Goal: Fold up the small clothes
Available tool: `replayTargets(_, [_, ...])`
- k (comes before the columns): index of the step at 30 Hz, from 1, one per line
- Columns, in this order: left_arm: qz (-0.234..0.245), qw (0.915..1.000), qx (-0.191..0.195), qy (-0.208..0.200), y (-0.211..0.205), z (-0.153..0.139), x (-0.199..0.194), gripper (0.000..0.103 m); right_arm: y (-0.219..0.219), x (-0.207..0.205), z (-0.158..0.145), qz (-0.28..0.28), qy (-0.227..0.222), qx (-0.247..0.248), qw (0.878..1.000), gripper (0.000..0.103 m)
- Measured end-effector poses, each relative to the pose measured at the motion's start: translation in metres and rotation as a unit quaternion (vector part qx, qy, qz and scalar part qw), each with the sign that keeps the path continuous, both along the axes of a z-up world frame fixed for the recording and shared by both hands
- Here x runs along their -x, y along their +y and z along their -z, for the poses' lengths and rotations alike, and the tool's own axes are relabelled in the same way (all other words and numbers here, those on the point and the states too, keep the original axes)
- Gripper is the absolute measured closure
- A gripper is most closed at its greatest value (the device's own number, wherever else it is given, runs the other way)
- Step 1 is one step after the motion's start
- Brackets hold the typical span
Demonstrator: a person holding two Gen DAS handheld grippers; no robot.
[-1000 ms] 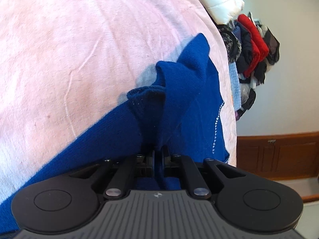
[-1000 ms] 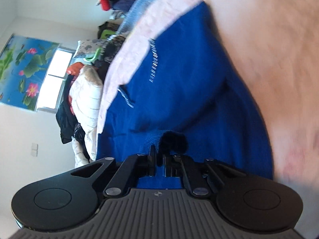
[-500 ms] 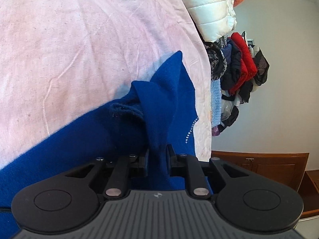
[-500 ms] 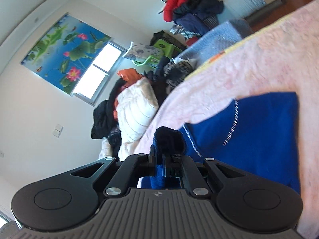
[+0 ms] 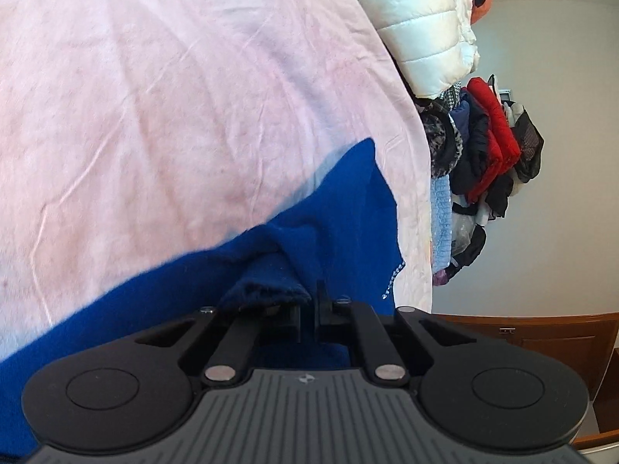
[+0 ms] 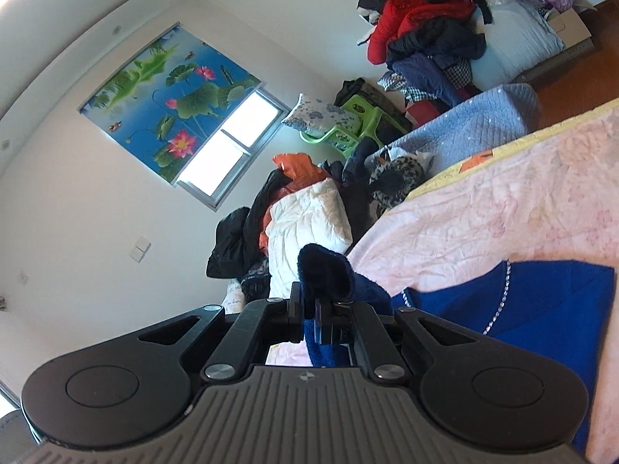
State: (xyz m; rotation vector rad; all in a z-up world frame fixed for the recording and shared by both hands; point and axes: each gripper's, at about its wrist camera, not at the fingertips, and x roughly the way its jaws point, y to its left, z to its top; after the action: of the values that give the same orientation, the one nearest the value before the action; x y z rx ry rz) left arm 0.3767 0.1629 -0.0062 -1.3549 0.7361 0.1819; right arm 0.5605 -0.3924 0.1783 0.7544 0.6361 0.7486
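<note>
A dark blue knit garment (image 5: 340, 228) with a line of small silver studs lies on a pink bedspread (image 5: 174, 96). My left gripper (image 5: 308, 309) is shut on a bunched fold of the blue garment, low over the bed. My right gripper (image 6: 309, 305) is shut on another edge of the same blue garment (image 6: 541, 305) and holds it raised, tilted up toward the room. A dark cuff sticks up past the right gripper's fingertips. The rest of the garment drapes back onto the bedspread (image 6: 503, 216).
A white puffer jacket (image 5: 421, 27) lies at the bed's far edge. Piles of red, black and dark clothes (image 6: 421, 27) sit on furniture beyond. A green plastic chair (image 6: 348, 123), a window and a lotus picture are on the far side. Wooden cabinets (image 5: 541, 344) stand beside the bed.
The right gripper has lifted and tilted upward with its edge of the garment, from facing the bed to facing the room. The left gripper has closed tighter on its fold and shifted slightly.
</note>
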Motion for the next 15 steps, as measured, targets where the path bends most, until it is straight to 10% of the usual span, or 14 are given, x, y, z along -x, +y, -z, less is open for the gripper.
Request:
replayTargets(4, [0.001, 0.9986, -0.052, -0.012, 0.0, -0.012, 0.003, 0.098, -0.026, -0.014, 0.037, 0.027, 0.046, 0.034, 0.998, 0.094])
replayTargets(9, [0.017, 0.9979, -0.061, 0.016, 0.002, 0.005, 0.009, 0.098, -0.052, -0.007, 0.173, 0.059, 0.219, 0.117, 0.967, 0.093])
replayTargets(15, [0.023, 0.9971, -0.07, 0.016, 0.001, 0.004, 0.007, 0.098, -0.054, 0.005, 0.181, 0.059, 0.222, 0.109, 0.967, 0.093])
